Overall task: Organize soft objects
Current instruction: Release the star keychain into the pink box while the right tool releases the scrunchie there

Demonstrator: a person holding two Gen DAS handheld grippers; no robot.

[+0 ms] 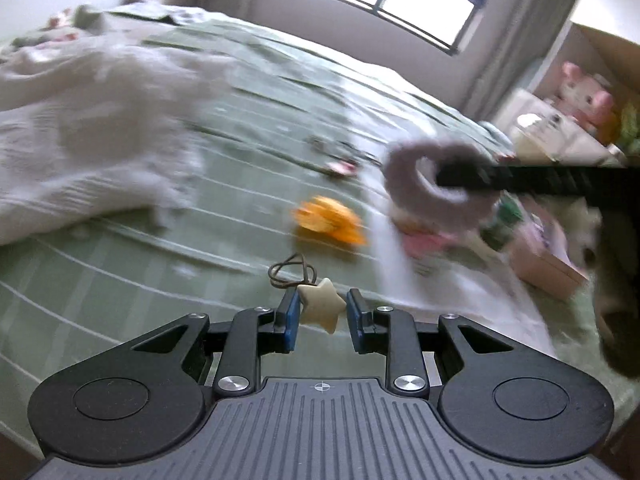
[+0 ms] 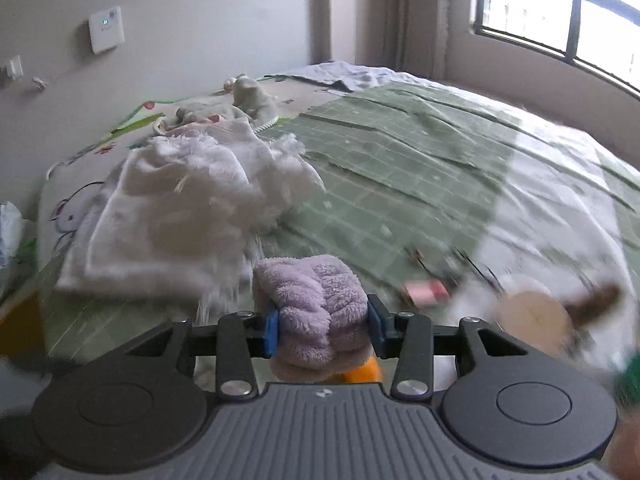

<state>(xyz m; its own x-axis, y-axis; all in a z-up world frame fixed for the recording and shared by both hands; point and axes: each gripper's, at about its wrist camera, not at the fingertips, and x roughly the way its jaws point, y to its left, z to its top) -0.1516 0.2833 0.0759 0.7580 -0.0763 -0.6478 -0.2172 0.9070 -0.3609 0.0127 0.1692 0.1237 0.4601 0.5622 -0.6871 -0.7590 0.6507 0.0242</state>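
Two hand-held grippers work above a bed (image 1: 248, 92) with a green checked cover. At far left lies a crumpled white blanket (image 1: 80, 128). Moving right, an orange soft toy (image 1: 330, 220) rests on the cover, blurred by motion. Near the middle, the left gripper (image 1: 322, 316) has its blue pads spread, and a cream star charm (image 1: 323, 308) on a brown cord sits between them, touching the left pad and clear of the right one. Further right, the right gripper (image 2: 322, 328) pinches a fluffy lilac scrunchie (image 2: 314, 316), lifted above the bed; the left camera shows it ringed around one finger. The star looks loose, so it could slip out if the left gripper tilts before closing, and its cord might catch on the cover. The scrunchie is squashy and could slide off under a quick swing. At far right, a pink box (image 1: 546, 260) lies on the bed with blurred items heaped beside it; what it contains cannot be made out. Behind it, an open cardboard box (image 1: 600, 52) holds a pink plush toy (image 1: 586, 96).
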